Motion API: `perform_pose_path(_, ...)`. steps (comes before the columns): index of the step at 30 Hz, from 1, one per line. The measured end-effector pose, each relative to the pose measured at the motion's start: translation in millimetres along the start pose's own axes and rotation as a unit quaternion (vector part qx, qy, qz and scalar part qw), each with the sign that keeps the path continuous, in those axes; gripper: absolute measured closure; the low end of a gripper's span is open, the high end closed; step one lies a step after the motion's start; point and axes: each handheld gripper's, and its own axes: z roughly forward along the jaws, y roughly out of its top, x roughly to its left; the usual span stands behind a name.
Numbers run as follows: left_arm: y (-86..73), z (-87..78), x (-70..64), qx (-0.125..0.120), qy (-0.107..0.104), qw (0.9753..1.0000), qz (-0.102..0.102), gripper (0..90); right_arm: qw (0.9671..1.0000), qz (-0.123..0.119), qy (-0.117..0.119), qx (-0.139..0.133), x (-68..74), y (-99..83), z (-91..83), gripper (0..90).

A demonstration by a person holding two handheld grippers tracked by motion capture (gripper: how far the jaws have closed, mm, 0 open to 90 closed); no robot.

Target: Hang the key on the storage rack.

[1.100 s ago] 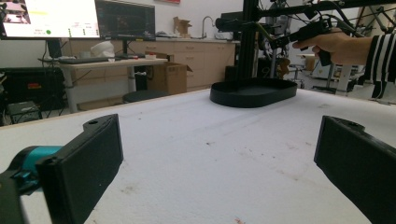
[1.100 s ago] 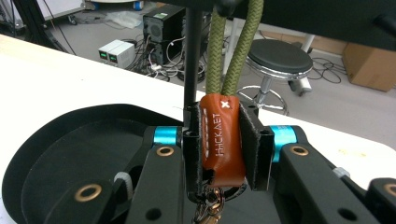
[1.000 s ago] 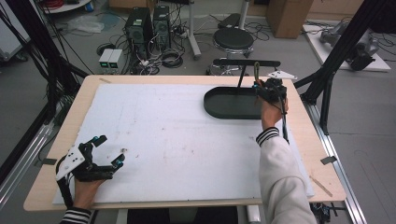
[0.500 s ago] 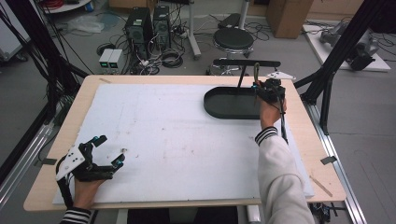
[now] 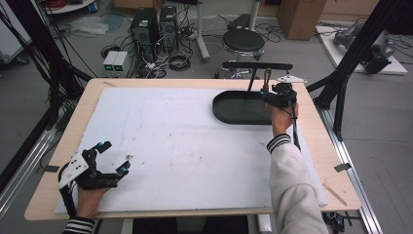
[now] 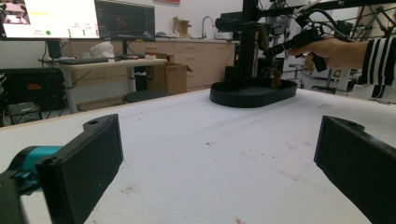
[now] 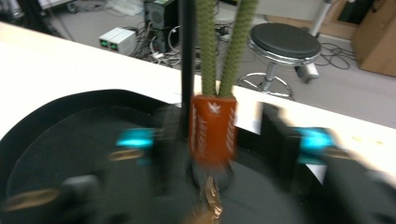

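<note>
Tongs (image 5: 113, 157) in the person's left hand rest low at the near left corner of the bench (image 5: 58, 195), on the white sheet (image 5: 175, 146) that covers most of it; in the left gripper view their two black jaws stand wide apart with only bare sheet between them. Beyond them that sheet runs unbroken toward the far right, where the black oval tray (image 5: 238, 108) sits, well apart from the left tongs. At the tray's right end the right tongs (image 5: 278, 95) are held up by the person's right hand (image 5: 281, 119), whose striped cuff and pale sleeve (image 5: 292, 185) reach back to the near edge. In the right gripper view the jaws are blurred, standing on either side of an orange-red tag (image 7: 213, 130) that hangs from two green cords (image 7: 205, 46) beside a thin black post (image 7: 187, 56); the jaws appear slightly clear of the tag, but the blur makes it impossible to tell whether they grip it. The tag hangs just over the tray's floor, with a brownish tassel (image 7: 211, 196) below it. Farther off, past the bench's far edge, a round black stool (image 5: 243, 41) stands on the grey floor beside computer towers (image 5: 156, 24) and tangled cables.
</note>
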Motion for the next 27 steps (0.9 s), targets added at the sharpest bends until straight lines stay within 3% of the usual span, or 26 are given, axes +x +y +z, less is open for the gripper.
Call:
perform_pose_path(3,0.0,0.0,0.0,0.001,0.0,1.0,0.0,1.7,0.9999,0.011,-0.007,-0.001,-0.6,-1.4,-0.5,1.3)
perform_pose_path(4,0.0,0.0,0.0,0.0,0.0,1.0,0.0,1.7,0.9998,0.015,-0.008,-0.003,0.0,-1.4,-2.2,0.3)
perform_pose_path(8,0.0,0.0,0.0,0.0,0.0,1.0,0.0,1.7,0.9991,0.013,0.025,-0.033,-0.7,0.0,-21.0,0.2)
perform_pose_path(15,0.1,0.0,-0.2,0.001,0.001,1.0,0.001,1.7,0.9927,0.002,0.085,-0.086,0.2,-6.0,-59.9,0.3)
perform_pose_path(21,0.1,0.2,-0.2,0.003,0.001,1.0,0.001,1.7,0.9836,-0.009,0.133,-0.122,6.9,-30.4,-92.5,0.3)
perform_pose_path(23,0.1,0.1,-0.3,0.002,0.001,1.0,0.004,1.7,0.9818,-0.011,0.15,-0.115,10.7,-37.8,-102.5,0.3)
perform_pose_path(25,0.1,0.1,-0.3,0.002,0.001,1.0,0.002,1.7,0.9759,-0.014,0.161,-0.146,16.2,-49.7,-114.2,0.3)
perform_pose_path(27,0.1,0.0,-0.3,0.002,0.001,1.0,0.004,1.7,0.9732,-0.017,0.171,-0.153,21.3,-60.1,-123.6,0.3)
